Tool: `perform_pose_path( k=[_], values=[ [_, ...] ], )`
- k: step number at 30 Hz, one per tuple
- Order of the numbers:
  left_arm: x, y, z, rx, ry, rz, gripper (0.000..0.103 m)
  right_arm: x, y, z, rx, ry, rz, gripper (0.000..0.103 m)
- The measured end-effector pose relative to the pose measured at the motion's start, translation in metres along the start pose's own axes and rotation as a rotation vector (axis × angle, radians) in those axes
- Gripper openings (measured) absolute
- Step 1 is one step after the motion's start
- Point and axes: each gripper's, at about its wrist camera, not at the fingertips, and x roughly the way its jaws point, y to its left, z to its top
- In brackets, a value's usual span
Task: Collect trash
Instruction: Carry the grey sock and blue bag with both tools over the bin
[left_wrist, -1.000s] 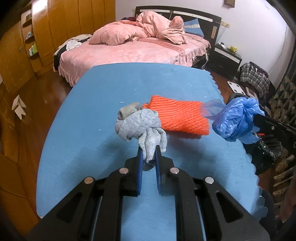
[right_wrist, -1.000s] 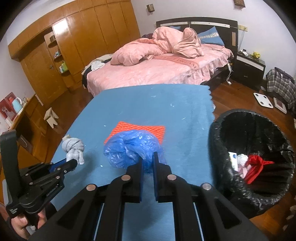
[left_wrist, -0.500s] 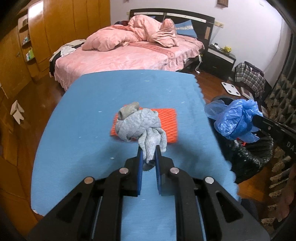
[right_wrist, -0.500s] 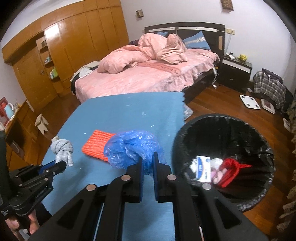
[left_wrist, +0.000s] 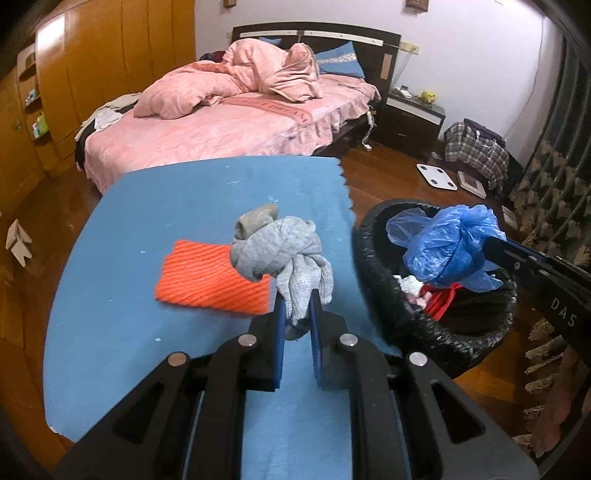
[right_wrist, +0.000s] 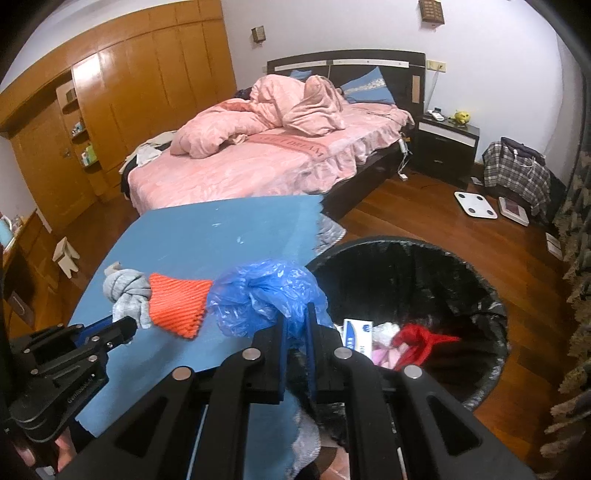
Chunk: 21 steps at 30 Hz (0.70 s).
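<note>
My left gripper (left_wrist: 297, 312) is shut on a knotted grey cloth (left_wrist: 280, 251) and holds it above the blue table (left_wrist: 207, 192); the cloth also shows in the right wrist view (right_wrist: 125, 291). My right gripper (right_wrist: 295, 325) is shut on a crumpled blue plastic bag (right_wrist: 266, 291) and holds it at the left rim of the black-lined trash bin (right_wrist: 476, 291). In the left wrist view the bag (left_wrist: 450, 247) hangs over the bin (left_wrist: 373, 236). An orange foam net (left_wrist: 210, 277) lies on the table.
The bin holds a red item (right_wrist: 421, 339) and a white box (right_wrist: 354, 332). A pink bed (left_wrist: 236, 122) stands behind the table. A nightstand (right_wrist: 447, 147), a scale (right_wrist: 474, 205) and a plaid bag (right_wrist: 517, 173) are on the wooden floor at the right.
Both grippers have moved right toward the bin with their loads. The blue bag went from above the table to the bin's rim. The bin came into the left wrist view.
</note>
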Motion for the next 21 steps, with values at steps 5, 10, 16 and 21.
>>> perform_pose_path(
  k=[5,10,16,21],
  values=[
    [0.010,-0.025,0.004,0.020,0.009,-0.020,0.012,-0.001,-0.024,0.005,0.003,-0.001,-0.025,0.009],
    [0.024,-0.056,0.009,0.038,0.024,-0.044,0.012,0.004,-0.054,0.008,0.018,0.012,-0.055,0.009],
    [0.046,-0.092,0.017,0.057,0.041,-0.070,0.012,0.016,-0.094,0.014,0.042,0.032,-0.091,0.009],
    [0.072,-0.118,0.022,0.077,0.057,-0.075,0.012,0.037,-0.129,0.013,0.063,0.067,-0.115,0.009]
  ],
)
